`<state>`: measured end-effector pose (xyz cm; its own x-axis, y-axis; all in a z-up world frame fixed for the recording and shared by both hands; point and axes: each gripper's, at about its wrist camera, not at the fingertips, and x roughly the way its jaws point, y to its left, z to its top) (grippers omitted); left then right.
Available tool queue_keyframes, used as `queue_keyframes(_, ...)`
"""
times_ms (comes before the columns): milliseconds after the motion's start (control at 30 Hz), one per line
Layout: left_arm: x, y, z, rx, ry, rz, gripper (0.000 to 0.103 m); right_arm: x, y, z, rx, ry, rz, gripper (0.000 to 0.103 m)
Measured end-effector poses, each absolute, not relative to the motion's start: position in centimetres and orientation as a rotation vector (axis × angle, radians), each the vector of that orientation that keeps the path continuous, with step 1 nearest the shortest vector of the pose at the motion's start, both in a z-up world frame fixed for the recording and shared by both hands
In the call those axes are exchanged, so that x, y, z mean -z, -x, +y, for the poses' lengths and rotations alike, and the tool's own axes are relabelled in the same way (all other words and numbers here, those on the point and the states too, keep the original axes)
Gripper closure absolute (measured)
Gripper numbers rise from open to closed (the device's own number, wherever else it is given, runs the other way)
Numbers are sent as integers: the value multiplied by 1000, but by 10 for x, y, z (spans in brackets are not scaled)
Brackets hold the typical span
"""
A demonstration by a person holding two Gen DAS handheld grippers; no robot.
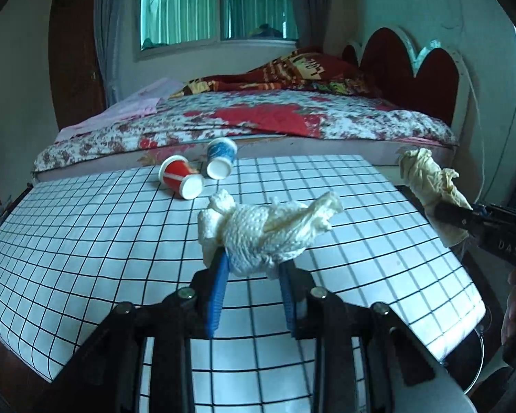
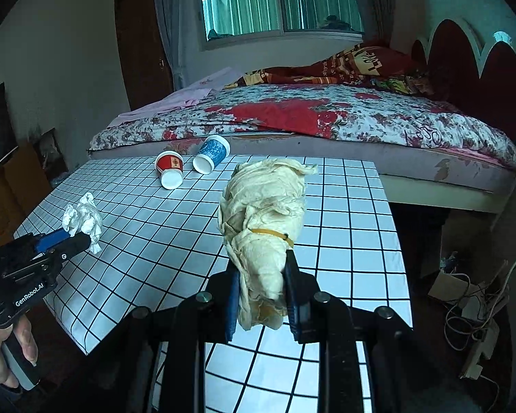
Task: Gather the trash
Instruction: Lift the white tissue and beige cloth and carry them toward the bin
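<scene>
red cup [image 1: 180,180] and blue cup [image 1: 221,161] lying at table's [image 1: 86,234] far edge, near tabletop bare

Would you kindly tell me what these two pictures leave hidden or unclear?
- Trash bin: in neither view; where the tissue wad and the yellowish paper bundle should go cannot be told.
- Inside of the red cup and the blue cup: bases face both cameras.
- Table near edge: hidden by the gripper frames.
- Person: only hands show, cut off by the picture edges.
</scene>
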<state>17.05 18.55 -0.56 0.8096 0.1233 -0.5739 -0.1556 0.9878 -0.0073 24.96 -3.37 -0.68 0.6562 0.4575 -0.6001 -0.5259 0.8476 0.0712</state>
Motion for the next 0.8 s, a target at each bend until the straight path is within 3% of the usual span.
queue_keyframes(800, -16, -130, 67, 31, 3, 508, 73, -15, -169, -138, -449, 58, 546, 79)
